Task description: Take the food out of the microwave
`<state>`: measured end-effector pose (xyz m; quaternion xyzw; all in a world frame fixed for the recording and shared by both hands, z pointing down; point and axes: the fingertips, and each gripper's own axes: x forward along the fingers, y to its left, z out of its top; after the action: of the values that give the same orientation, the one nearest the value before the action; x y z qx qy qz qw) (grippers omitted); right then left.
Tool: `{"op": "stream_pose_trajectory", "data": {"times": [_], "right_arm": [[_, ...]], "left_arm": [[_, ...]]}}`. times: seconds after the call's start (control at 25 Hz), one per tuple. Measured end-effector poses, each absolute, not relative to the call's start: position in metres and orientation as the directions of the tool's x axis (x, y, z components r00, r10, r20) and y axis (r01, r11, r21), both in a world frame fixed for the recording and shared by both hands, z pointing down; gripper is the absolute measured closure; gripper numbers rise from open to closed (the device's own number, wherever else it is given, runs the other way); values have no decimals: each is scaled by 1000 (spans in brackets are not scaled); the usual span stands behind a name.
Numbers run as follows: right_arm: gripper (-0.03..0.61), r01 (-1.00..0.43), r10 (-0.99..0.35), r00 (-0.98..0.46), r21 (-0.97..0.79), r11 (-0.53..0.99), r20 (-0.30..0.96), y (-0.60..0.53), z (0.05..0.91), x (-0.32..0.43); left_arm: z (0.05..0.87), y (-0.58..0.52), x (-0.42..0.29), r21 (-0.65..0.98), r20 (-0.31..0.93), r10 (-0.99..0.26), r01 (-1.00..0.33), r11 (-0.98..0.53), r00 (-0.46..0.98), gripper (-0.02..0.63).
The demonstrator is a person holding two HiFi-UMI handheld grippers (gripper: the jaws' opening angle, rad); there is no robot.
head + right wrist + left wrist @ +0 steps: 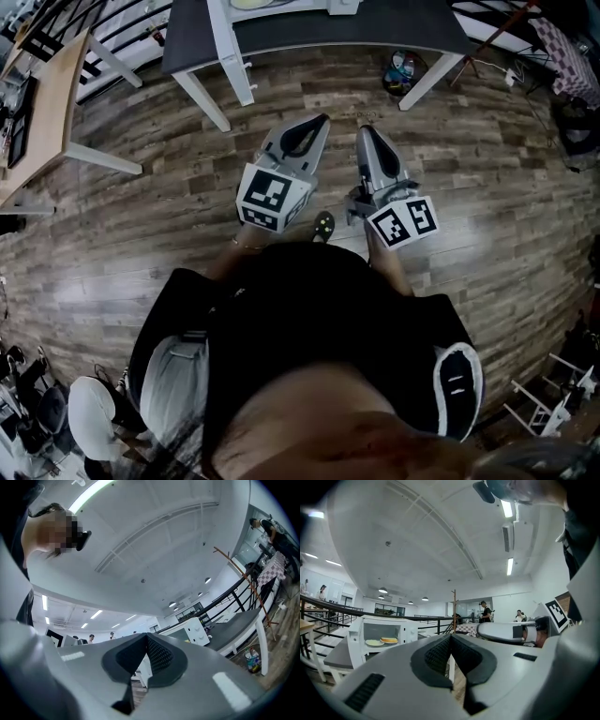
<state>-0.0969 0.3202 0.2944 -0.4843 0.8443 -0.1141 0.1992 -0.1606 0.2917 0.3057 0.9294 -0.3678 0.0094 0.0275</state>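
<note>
The food (389, 640), one flat yellow-orange piece, is seen inside the microwave (408, 630), just beside one pale plate (373, 643); too small to say whether they touch. One microwave is counted, white, standing on the dark-topped table (340, 656). The inside can be looked into, but whether the door is swung open cannot be settled from here.

Now the tools, two of them. The left tool (451, 639) is pressed together, its ribbed pads meeting, with nothing pinched between them. The right tool (146, 639) is likewise pressed together and empty. Both are held side by side in front of the body, over the wooden floor (487, 206), noses aimed at the table. That carriage is judged to suit an approach: nothing is within reach yet, so the jaws are kept closed and the tools roughly level.

The food is well apart from both tools, so the task is judged barely begun. A spread of the jaws would be called for before any plate rim can be pinched.

Also counted: two marker cubes, one on each tool, and one small bin (403, 70) beside a white table leg. A few people are made out in the far background.
</note>
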Motion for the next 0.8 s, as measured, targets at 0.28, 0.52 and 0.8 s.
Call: {"op": "stream_pose_trajectory", "data": {"times": [0.28, 0.52, 0.8], "right_arm": [[578, -739, -831, -502, -381, 556, -240, 283, 290, -75], [578, -701, -806, -541, -401, 589, -239, 264, 299, -56], [578, -665, -787, -566, -428, 612, -245, 257, 303, -43]], "left_arm": [[304, 258, -139, 36, 37, -724, -725, -688, 689, 608], [310, 243, -118, 29, 43, -746, -748, -663, 664, 607], [309, 240, -101, 1, 63, -760, -761, -649, 647, 607]]}}
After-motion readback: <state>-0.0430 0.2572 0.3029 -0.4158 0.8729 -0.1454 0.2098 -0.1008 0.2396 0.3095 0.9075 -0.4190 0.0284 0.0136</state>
